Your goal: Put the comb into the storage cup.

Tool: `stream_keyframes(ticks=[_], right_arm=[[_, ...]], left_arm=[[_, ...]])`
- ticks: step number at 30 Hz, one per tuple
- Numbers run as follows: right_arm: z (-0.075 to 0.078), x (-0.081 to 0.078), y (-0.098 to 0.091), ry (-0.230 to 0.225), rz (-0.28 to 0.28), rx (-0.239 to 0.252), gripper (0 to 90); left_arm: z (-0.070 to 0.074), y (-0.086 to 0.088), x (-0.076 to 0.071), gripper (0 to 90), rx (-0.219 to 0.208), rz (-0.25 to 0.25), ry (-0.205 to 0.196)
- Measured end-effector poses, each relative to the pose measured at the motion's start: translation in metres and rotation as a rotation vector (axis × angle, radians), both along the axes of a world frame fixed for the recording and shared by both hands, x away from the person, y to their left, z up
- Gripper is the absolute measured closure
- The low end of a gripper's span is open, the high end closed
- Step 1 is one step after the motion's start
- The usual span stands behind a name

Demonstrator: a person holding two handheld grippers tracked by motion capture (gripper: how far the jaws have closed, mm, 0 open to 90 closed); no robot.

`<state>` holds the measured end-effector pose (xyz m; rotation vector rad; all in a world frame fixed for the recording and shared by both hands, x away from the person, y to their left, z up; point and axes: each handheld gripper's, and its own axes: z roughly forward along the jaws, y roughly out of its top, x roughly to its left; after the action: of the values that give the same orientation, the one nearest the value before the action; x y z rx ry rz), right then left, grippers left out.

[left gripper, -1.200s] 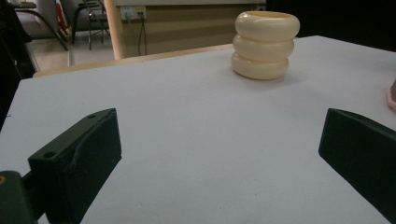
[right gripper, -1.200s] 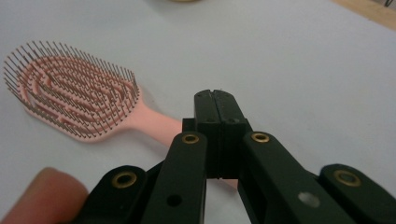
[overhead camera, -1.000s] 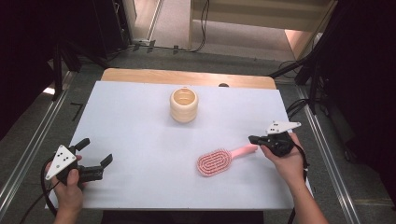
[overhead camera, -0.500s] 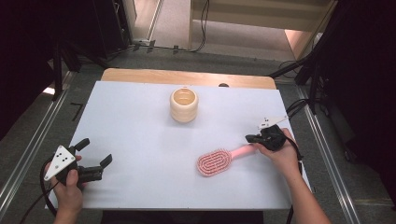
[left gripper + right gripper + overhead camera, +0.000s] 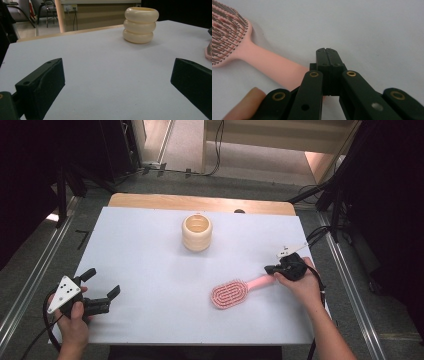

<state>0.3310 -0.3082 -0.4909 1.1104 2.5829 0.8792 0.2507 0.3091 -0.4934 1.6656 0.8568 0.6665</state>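
A pink hairbrush (image 5: 230, 293) lies bristles up on the white table (image 5: 150, 250), its handle pointing right. My right gripper (image 5: 270, 268) is at the handle's end, low over the table. In the right gripper view its jaws (image 5: 327, 53) are pressed together with nothing between them, and the handle (image 5: 269, 66) runs under and to their left. My left gripper (image 5: 103, 282) rests at the table's near left, open and empty (image 5: 117, 80). A cream ribbed cup (image 5: 196, 233) stands upright at the middle back, also ahead of the left jaws (image 5: 141, 25).
A wooden strip (image 5: 200, 202) borders the table's far edge. Metal rails (image 5: 30, 285) run along both sides of the table, with dark floor and cables beyond. Bare white surface lies between the cup, the brush and the left gripper.
My right hand has shifted slightly left and sunk lower at the brush handle's end, jaws still shut. The left hand, brush and cup have stayed put.
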Motion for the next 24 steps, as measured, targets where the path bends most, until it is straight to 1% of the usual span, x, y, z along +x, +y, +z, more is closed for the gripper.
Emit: stream_keyframes(ticks=[1, 2, 4, 5, 8, 13, 16, 21, 22, 24], right_arm=[[0.000, 0.000, 0.000, 0.004, 0.003, -0.001, 87.4], [0.000, -0.001, 0.000, 0.016, 0.007, -0.013, 87.4], [-0.001, -0.001, 0.000, 0.017, 0.007, -0.018, 87.4], [-0.002, -0.002, 0.000, 0.028, 0.014, -0.030, 87.4], [-0.002, -0.004, 0.001, 0.030, 0.019, -0.039, 87.4], [-0.001, -0.012, 0.000, 0.043, 0.040, -0.044, 87.4], [0.000, -0.018, 0.000, 0.056, 0.045, -0.039, 87.4], [0.000, -0.028, 0.002, 0.071, 0.067, -0.051, 87.4], [0.000, -0.028, 0.002, 0.071, 0.067, -0.051, 87.4], [0.000, -0.034, 0.002, 0.083, 0.070, -0.055, 87.4]], left_arm=[[0.000, 0.000, 0.000, 0.0, 0.000, 0.000, 0.000], [0.000, 0.000, 0.000, 0.0, 0.002, -0.002, -0.001], [0.000, 0.000, 0.000, 0.0, 0.001, -0.001, -0.001], [0.000, 0.000, 0.000, 0.0, 0.001, 0.000, -0.001], [0.000, 0.000, 0.000, 0.0, 0.000, 0.000, 0.000], [0.000, 0.000, 0.000, 0.0, 0.004, -0.001, 0.000], [0.000, 0.000, 0.000, 0.0, 0.004, -0.001, 0.001], [0.000, -0.001, 0.000, 0.0, 0.002, -0.003, 0.001], [0.000, -0.001, 0.000, 0.0, 0.002, -0.003, 0.001], [0.000, -0.001, 0.000, 0.0, 0.003, -0.003, 0.001]])
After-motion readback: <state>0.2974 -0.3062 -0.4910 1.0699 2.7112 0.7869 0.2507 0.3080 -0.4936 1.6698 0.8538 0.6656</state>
